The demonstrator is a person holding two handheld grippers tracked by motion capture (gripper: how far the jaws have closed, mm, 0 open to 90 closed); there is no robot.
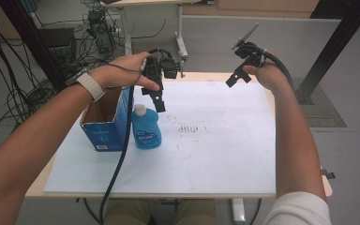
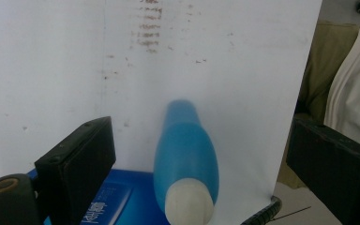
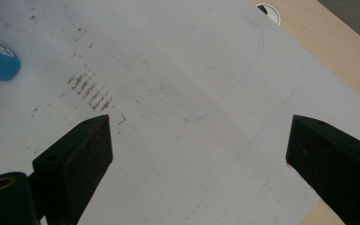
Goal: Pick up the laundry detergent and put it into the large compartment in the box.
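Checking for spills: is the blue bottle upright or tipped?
Upright: the blue plastic bottle stands white cap up beside the blue cardboard box.

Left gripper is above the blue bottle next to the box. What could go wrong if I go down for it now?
1. The blue bottle stands upright right beside the open blue box; a jaw of the open left gripper could catch the box wall or flap.
2. A off-centre touch on its white cap may tip the bottle.
3. The left gripper's cable hangs past the bottle and might drag it.
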